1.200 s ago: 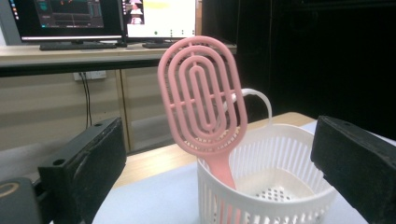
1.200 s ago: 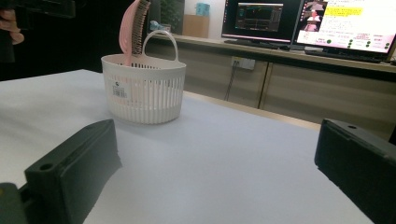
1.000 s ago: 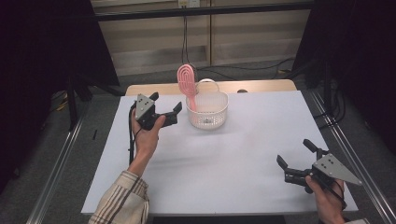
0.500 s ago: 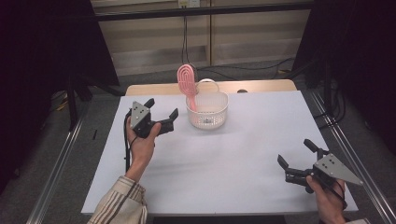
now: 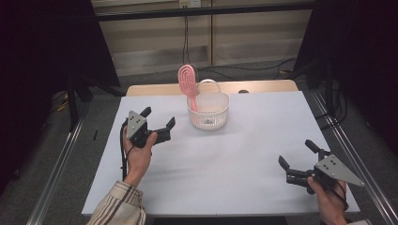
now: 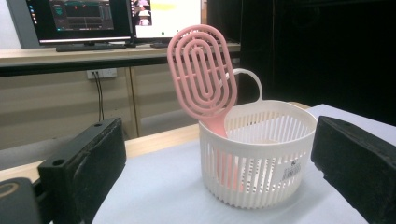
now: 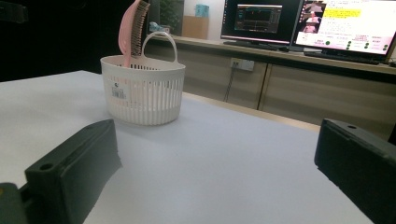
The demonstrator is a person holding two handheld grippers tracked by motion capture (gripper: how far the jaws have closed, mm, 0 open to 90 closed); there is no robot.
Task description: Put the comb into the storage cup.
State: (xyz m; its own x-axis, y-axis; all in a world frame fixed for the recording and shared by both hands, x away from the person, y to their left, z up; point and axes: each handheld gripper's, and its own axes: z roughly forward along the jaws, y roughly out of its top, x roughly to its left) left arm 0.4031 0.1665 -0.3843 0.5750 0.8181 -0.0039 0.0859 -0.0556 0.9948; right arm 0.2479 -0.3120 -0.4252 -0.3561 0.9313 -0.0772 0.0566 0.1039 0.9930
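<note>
Tabletop [image 5: 225, 168]: white, rectangular, bearing one basket.
Basket [image 5: 208, 110]: white, slotted plastic with a loop handle, standing upright near the far edge, at the middle.
Brush [image 5: 188, 84]: pink, handle down inside the basket, oval head leaning out over the rim.
Left gripper [image 5: 159, 125]: held near the basket's left side, apart from it, jaws spread, nothing between them.
Right gripper [image 5: 297, 158]: near the front right corner, well apart from the basket, jaws spread, empty.

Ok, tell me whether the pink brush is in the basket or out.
In. The pink brush stands handle-down inside the white basket, leaning on its rim, head sticking up above it.
</note>
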